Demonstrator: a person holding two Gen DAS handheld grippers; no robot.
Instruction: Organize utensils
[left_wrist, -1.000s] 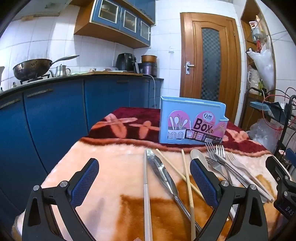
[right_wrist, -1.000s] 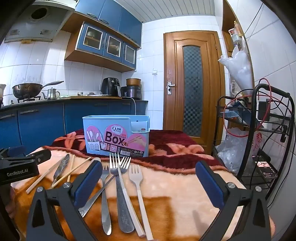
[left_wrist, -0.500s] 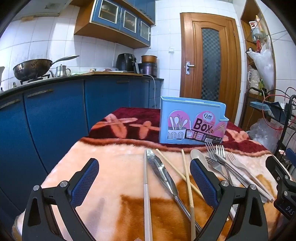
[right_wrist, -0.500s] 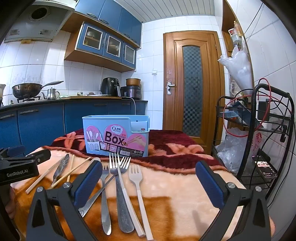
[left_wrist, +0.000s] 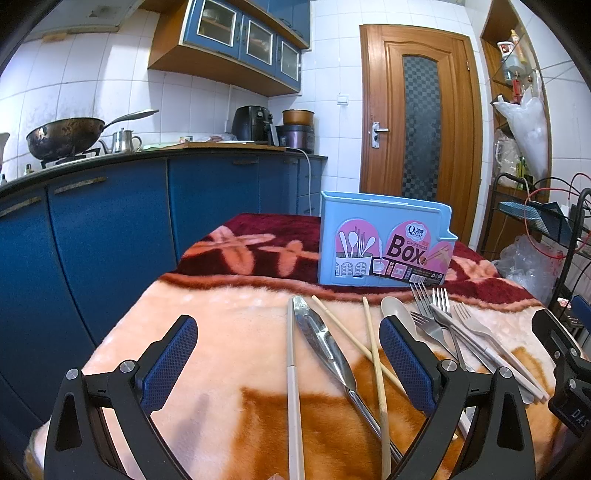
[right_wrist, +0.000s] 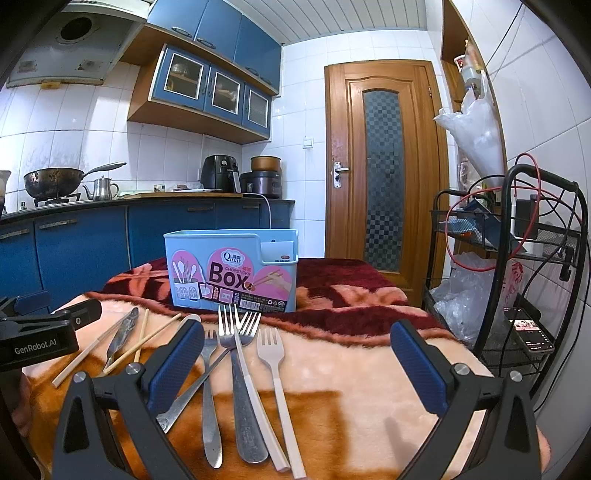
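Note:
A light blue utensil box (left_wrist: 384, 243) stands upright on the blanket-covered table; it also shows in the right wrist view (right_wrist: 232, 273). In front of it lie chopsticks (left_wrist: 373, 354), a beige chopstick (left_wrist: 292, 373), a metal knife (left_wrist: 325, 343), a spoon (left_wrist: 395, 314) and several forks (right_wrist: 240, 373). My left gripper (left_wrist: 288, 354) is open and empty above the chopsticks and knife. My right gripper (right_wrist: 297, 354) is open and empty above the forks.
The table (right_wrist: 369, 387) is covered by an orange and dark red fuzzy blanket. Blue kitchen cabinets (left_wrist: 92, 240) run along the left. A black wire rack (right_wrist: 517, 266) with cables stands at the right. A wooden door (right_wrist: 384, 170) is behind.

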